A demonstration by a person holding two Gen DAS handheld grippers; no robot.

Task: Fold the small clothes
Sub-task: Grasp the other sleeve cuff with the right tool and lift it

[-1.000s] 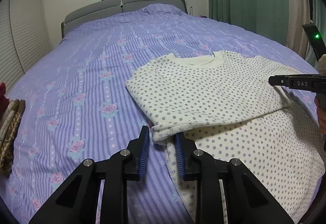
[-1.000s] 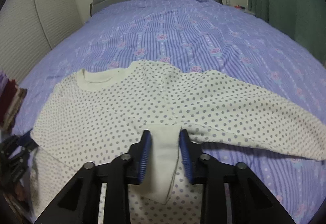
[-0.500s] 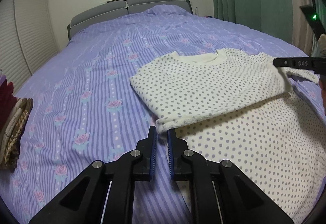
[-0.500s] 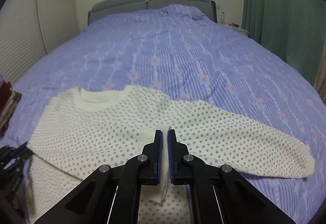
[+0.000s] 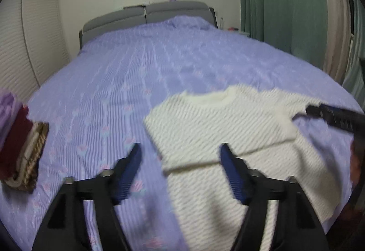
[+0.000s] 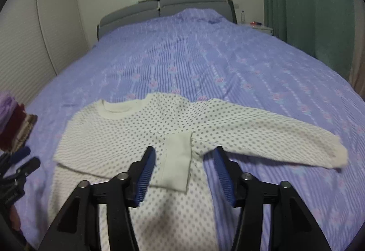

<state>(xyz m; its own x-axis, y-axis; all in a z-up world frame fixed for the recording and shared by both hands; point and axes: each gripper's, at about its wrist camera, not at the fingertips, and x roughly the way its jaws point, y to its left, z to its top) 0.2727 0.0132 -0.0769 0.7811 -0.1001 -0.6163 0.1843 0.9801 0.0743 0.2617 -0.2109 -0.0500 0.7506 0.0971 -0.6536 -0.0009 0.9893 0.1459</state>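
Note:
A cream shirt with grey dots (image 5: 216, 127) (image 6: 127, 137) lies flat on the purple bed cover (image 5: 136, 73). One sleeve is folded across its body, with the cuff (image 6: 176, 164) resting on the chest. The other sleeve (image 6: 273, 137) stretches out to the right. My left gripper (image 5: 180, 152) hovers above the shirt's folded left edge, jaws opening, nothing pressed between them. My right gripper (image 6: 184, 151) hangs over the cuff, jaws opening too, and the cuff lies loose below. Each gripper also shows at the edge of the other's view: the right gripper (image 5: 330, 116), the left gripper (image 6: 20, 162).
A stack of folded clothes (image 5: 20, 148) (image 6: 16, 123) sits at the bed's left edge. A grey headboard (image 5: 146, 16) closes the far end. Green curtains (image 5: 273, 0) hang on the right, with a nightstand (image 6: 260, 27) beside them. Bare cover spreads beyond the shirt.
Both grippers closed at the folded sleeve half a second ago and now stand open. Both have lifted and drawn back from the shirt, leaving the fold and cuff lying on it.

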